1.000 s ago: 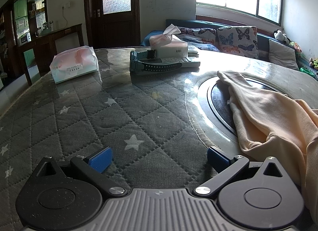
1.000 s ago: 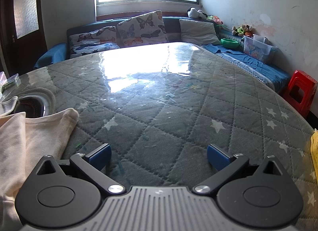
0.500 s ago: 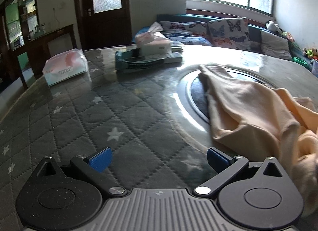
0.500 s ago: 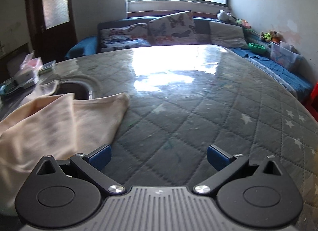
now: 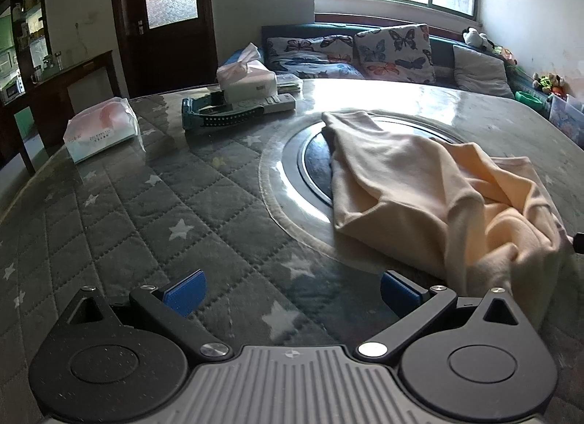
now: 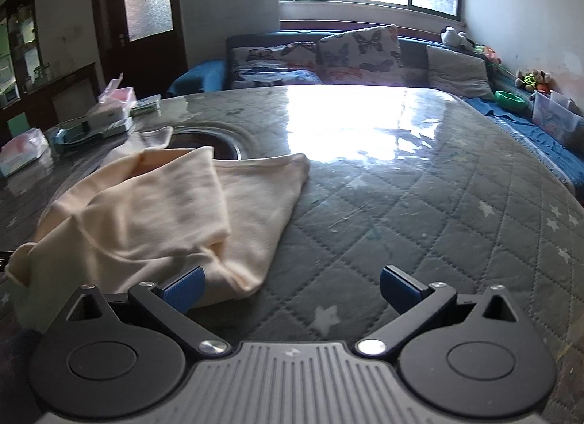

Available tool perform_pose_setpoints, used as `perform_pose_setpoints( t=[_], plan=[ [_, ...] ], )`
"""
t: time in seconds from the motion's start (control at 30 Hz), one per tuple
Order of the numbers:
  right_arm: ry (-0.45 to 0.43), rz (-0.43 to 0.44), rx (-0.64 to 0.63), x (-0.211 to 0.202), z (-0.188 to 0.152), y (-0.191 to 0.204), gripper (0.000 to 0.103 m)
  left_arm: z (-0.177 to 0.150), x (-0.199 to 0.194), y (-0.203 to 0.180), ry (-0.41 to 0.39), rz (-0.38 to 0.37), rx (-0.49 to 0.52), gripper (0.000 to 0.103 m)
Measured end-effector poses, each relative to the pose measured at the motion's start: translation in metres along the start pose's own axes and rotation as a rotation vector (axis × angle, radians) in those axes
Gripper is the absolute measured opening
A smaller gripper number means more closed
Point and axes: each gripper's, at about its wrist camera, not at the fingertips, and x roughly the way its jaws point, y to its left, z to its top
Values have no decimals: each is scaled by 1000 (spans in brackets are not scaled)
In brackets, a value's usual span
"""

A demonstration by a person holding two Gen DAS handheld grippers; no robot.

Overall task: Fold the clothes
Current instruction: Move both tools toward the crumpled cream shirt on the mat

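Note:
A pale peach garment [image 5: 430, 186] lies crumpled on the round quilted table, partly over the dark inset disc [image 5: 314, 164]. In the right wrist view the garment [image 6: 164, 208] fills the left half. My left gripper [image 5: 292, 292] is open and empty, above the table to the left of the garment's near edge. My right gripper [image 6: 292, 289] is open and empty; its left fingertip [image 6: 184, 287] is just in front of the garment's near corner, apart from it as far as I can tell.
At the table's far left are a tissue pack [image 5: 100, 130], a tissue box [image 5: 246, 77] and a teal tray with remotes [image 5: 233, 111]. A sofa with butterfly cushions [image 5: 365, 53] stands behind. Quilted star cover [image 6: 438, 212] stretches right of the garment.
Both grippers have swung toward the garment: it now sits nearer the middle of the left view and fills more of the right view, close to the right gripper's left finger. Both stay open.

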Motion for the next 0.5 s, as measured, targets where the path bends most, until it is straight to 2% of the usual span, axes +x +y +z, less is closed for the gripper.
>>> perform_pose_setpoints(
  t=[0.5],
  plan=[
    [-15,32,-12,-19,-11,12,103,-9,-22,-11,-14,-11,16,103]
  ],
)
